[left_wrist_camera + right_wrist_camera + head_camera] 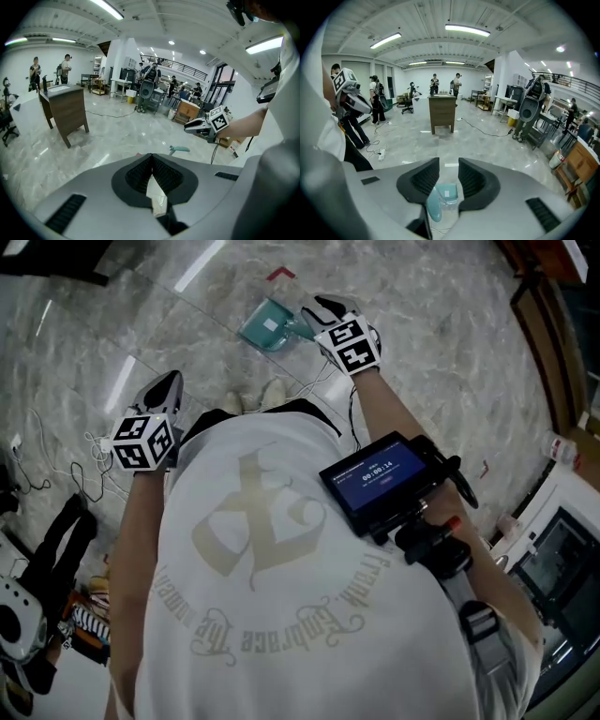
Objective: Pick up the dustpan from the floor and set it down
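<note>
Dustpan down on the floor

The right claw [448,162] is spread over the dustpan [446,193]. The left claw [152,157] is pressed together.

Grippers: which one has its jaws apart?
The right gripper: its jaws stand apart, the teal dustpan showing through the gap. On the left gripper they meet at the tips.

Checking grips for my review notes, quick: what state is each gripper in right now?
Left gripper: closed, empty.
Right gripper: open, holding nothing; the dustpan lies below it, not gripped.
</note>
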Available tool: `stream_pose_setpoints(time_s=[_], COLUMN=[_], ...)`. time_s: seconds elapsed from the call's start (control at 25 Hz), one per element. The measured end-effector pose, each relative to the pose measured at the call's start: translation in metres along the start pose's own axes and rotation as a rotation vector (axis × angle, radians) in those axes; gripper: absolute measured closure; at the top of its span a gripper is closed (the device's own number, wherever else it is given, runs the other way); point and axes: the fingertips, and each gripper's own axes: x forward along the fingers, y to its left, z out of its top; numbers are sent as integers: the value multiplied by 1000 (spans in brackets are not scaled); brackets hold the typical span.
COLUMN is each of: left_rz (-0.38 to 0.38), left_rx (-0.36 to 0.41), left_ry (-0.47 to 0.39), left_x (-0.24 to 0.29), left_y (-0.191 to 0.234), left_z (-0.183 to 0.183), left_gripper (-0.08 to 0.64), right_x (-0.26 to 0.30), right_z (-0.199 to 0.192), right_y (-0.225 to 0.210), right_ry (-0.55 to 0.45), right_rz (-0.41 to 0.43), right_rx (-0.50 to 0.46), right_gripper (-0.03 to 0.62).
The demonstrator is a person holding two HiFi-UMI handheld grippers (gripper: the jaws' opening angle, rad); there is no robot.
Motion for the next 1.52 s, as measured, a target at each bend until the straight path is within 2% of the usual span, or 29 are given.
stream_pose_setpoints(time_s=[0.16,0.32,0.52,0.68,0.8,1.04,1.2,1.52], left_rz=[-34,-76,-135,-189,-242,-336,-384,-440], left_rx=[35,67,113,132,164,237,271,312], left_ry=[-7,-5,-19,-13,-14,-19,-1,46], left_x=[10,26,9,31,48,27,44,60], left_y=[3,6,0,-8,-19,-53,-68,-80], left_z=[22,35,32,39,46,38,41,42], left_gripper=[548,548,548,548,548,548,548,548], right_x=[-15,-28,-73,-83,-91,-142,-146,-150], right_z=[17,24,42,37,32,22,3,-7], right_y=[-7,-9,26,30,33,79,77,68], right_ry=[-36,-91,-184,-206,-223,-257,-245,-245], right_rz=[-37,-64,-86,-78,-103,-164,-190,-236], right_rx=[58,161,249,290,310,355,399,449], right_gripper=[494,539,572,575,577,577,577,577])
